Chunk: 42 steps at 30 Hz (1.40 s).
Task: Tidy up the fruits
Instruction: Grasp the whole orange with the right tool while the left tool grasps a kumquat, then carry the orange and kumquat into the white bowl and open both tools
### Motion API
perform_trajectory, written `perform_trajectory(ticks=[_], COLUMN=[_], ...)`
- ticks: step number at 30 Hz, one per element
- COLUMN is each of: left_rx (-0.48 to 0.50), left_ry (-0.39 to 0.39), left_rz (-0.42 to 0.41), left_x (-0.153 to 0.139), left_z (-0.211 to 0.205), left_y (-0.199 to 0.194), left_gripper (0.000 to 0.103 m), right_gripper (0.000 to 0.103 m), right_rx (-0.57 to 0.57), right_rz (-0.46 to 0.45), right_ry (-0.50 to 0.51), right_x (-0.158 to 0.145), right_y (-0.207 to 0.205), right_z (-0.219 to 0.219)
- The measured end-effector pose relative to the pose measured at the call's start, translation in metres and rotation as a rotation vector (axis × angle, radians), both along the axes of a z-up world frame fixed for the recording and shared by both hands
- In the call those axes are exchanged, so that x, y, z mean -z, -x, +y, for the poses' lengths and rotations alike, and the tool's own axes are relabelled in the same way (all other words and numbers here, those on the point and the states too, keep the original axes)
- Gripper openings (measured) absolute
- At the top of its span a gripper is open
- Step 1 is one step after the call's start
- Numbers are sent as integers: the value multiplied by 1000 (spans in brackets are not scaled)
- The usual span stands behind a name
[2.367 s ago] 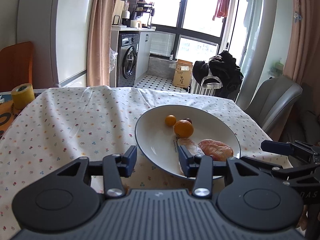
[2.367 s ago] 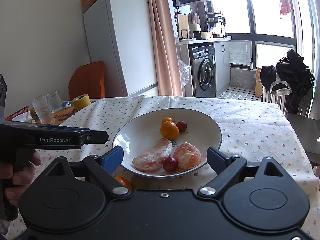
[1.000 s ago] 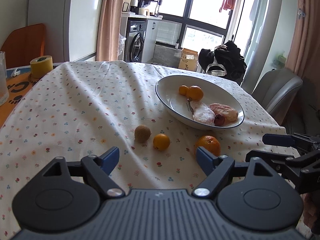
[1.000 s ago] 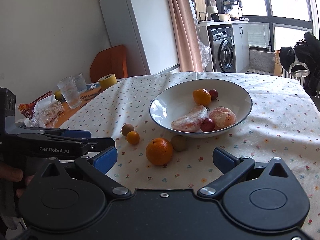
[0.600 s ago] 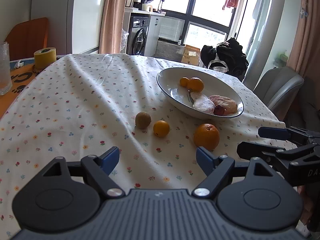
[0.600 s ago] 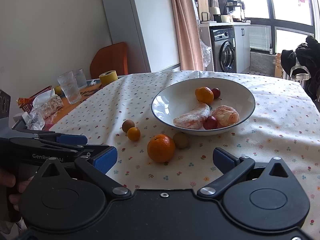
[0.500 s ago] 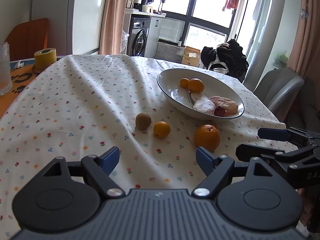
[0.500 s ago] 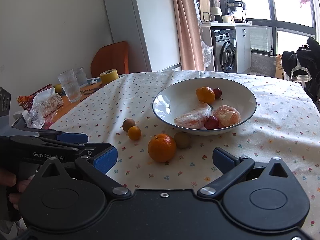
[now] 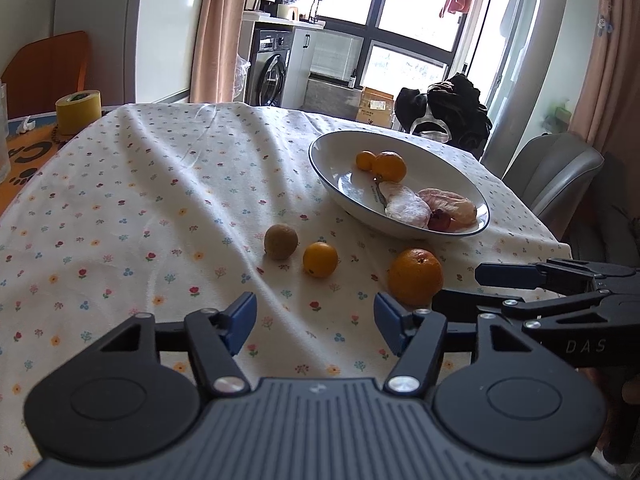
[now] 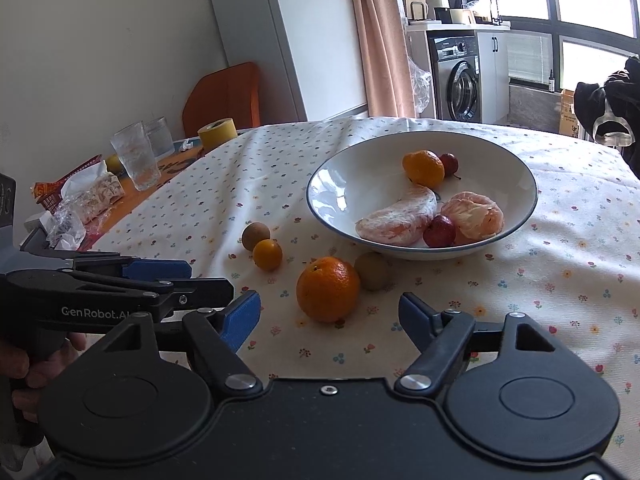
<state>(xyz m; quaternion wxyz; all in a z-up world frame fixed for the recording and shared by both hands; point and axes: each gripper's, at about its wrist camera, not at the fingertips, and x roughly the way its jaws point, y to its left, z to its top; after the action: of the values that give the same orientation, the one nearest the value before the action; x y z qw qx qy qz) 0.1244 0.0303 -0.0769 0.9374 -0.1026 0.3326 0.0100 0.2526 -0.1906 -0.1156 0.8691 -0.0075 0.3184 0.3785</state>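
- White shallow bowl [image 10: 520, 216] sits on the floral tablecloth [image 10: 560, 280].
- Large orange [image 10: 328, 289], small brown round fruit [image 10: 373, 271] lie before it; small kumquat [image 10: 267, 255] to their left.

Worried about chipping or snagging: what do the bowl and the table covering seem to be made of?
Bowl: probably glazed ceramic; glossy white with window glare and a thin dark rim line. Table covering: woven cloth, matte with a small flower print; it wrinkles and drapes over the edge.

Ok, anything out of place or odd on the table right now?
Yes: four fruits lie loose on the tablecloth beside the bowl: a large orange, a small orange and two brown round fruits. The cloth is wrinkled. Nothing looks spilled or damaged.
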Motion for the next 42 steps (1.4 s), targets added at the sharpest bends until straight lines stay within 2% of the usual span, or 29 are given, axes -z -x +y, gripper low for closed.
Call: perform_trajectory(ticks=[8,10,11,12,21,23,31,33,34,42], left_rx=[-3,-3,-1,-1,3,7,5,4,2,5], left_ry=[7,7,8,8,2,6,-8,-16,-20,-17], left_rz=[11,12,12,14,18,24,38,42,41,6], left_x=[4,5,5,6,6,7,12,13,13,-3], left_z=[5,6,6,6,4,3,-4,-5,-6,-10], left_y=[-13,-16,-19,-20,-39,-43,-57,-59,-60,-58], left_gripper=[54,53,52,51,44,37,36,24,22,22], right_gripper=[63,58,46,38,37,37,37,37,37,37], right_rx=[-8,-13,-17,-31,-50,-53,-54,-51,-49,-18], right_rz=[34,42,50,63,41,35,15,4,0,-30], right_ry=[10,11,12,3,-3,-10,-44,-53,-58,-76], right_x=[8,9,11,12,5,1,-13,-18,-20,-30], right_y=[-13,-16,-18,-20,-16,-15,-16,-16,-17,-28], right_z=[10,11,12,12,6,4,-7,-10,-11,-21])
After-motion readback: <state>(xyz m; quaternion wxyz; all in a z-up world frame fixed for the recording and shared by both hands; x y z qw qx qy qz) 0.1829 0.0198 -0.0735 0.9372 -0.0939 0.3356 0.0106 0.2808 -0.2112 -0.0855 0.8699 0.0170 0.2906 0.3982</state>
